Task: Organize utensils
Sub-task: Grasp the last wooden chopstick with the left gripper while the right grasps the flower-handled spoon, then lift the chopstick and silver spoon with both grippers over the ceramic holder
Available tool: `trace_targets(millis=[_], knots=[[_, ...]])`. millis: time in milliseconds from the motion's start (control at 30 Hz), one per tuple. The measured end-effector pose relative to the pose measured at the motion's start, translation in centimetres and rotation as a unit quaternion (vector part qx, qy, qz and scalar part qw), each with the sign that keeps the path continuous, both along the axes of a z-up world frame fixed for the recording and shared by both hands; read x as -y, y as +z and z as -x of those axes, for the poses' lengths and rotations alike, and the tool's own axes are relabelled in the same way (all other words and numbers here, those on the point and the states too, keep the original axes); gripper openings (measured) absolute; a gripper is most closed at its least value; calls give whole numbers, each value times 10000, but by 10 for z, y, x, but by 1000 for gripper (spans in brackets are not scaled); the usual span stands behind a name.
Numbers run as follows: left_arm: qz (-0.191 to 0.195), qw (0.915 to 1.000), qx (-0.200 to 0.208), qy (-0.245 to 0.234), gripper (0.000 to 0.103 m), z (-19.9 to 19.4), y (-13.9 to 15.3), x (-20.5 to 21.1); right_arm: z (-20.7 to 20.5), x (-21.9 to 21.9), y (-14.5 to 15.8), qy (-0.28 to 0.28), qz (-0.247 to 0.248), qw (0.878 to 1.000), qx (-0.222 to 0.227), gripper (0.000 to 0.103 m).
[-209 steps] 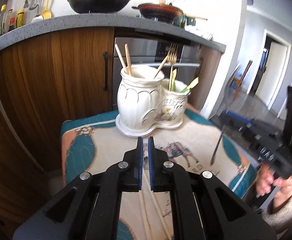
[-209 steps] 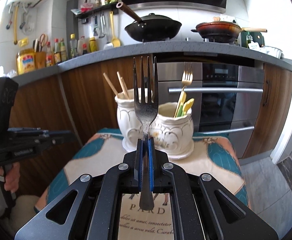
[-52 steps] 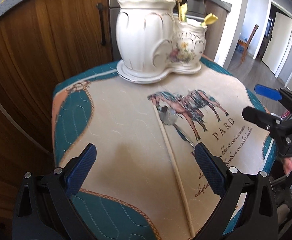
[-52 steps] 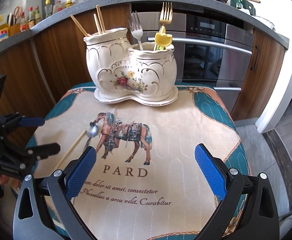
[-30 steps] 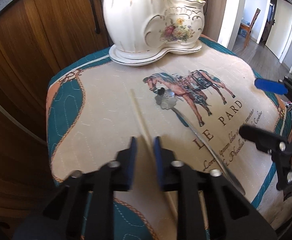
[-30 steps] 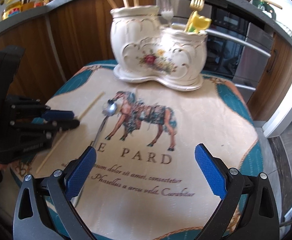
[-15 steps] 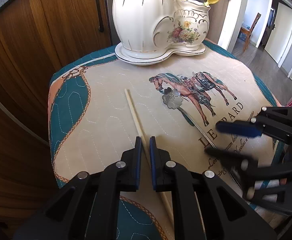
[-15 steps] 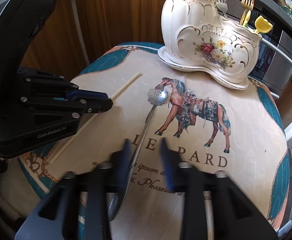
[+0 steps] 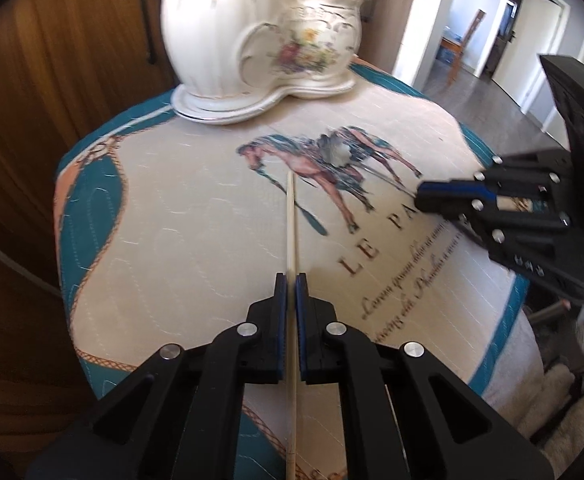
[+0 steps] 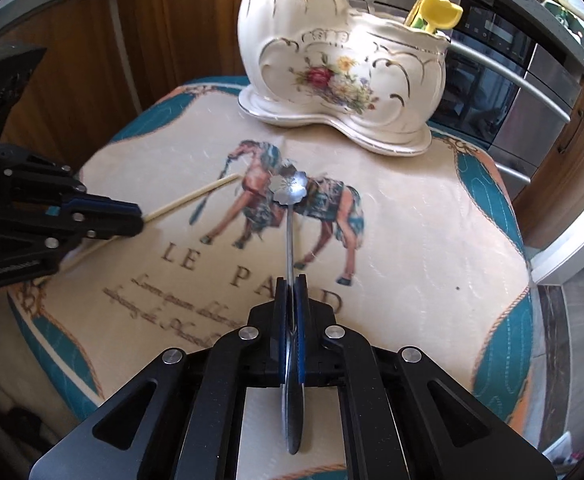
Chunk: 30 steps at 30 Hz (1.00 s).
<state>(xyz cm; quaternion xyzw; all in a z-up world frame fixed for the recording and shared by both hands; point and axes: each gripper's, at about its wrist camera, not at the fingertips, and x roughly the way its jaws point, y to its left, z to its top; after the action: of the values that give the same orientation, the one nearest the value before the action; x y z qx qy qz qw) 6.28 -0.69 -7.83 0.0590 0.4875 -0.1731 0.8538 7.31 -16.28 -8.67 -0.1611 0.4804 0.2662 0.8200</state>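
chopstick (image 9: 290, 216) left of spoon (image 10: 289, 216), holder (image 10: 344, 64) behind

Light: bright daylight is cast across the cloth (image 9: 195, 216) | Glare: a white glint is seen on the spoon (image 10: 289, 188) bowl; the doorway (image 9: 532, 20) is washed out | Blur: the horse print and holder (image 9: 251, 40) are smeared in the left view | Distortion: edges are bowed, corners blackened

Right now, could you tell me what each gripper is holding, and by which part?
The left gripper pinches the chopstick partway along; the right gripper pinches the spoon on its handle.
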Motion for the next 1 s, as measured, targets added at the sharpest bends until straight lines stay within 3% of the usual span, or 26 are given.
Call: trace_targets(millis=[67, 200, 333, 433, 533, 633, 700, 767, 1000], knots=[[-96, 9999, -16, -63, 4, 1, 0, 2, -2, 3, 0, 40, 25, 9999, -121, 7], [-161, 9999, -20, -50, 5, 0, 0, 3, -2, 5, 2, -76, -3, 9999, -113, 25], [-233, 9997, -43, -8, 8, -1, 0, 3, -8, -2, -1, -93, -25, 9999, -128, 25], [-275, 9996, -53, -28, 26, -1, 0, 5, -13, -6, -3, -127, -63, 9998, -170, 25], [-346, 9994, -46, -3, 26, -1, 0, 6, -15, -7, -5, -160, -150, 9996, -187, 15], [-354, 9993, -54, 39, 25, -2, 0, 5, -16, -6, -8, -189, -309, 9991, -240, 9], [-441, 9990, -19, 66, 19, -2, 0, 6, -16, -5, -8, -208, -383, 9988, -238, 4], [-467, 9989, 6, 107, 4, -4, -1, 6, -15, -4, -7, -276, -419, 9985, -200, 4], [-233, 9995, 182, 149, 4, -1, 6, -2, -6, 7, 11, -334, -814, 9961, 104, 4]])
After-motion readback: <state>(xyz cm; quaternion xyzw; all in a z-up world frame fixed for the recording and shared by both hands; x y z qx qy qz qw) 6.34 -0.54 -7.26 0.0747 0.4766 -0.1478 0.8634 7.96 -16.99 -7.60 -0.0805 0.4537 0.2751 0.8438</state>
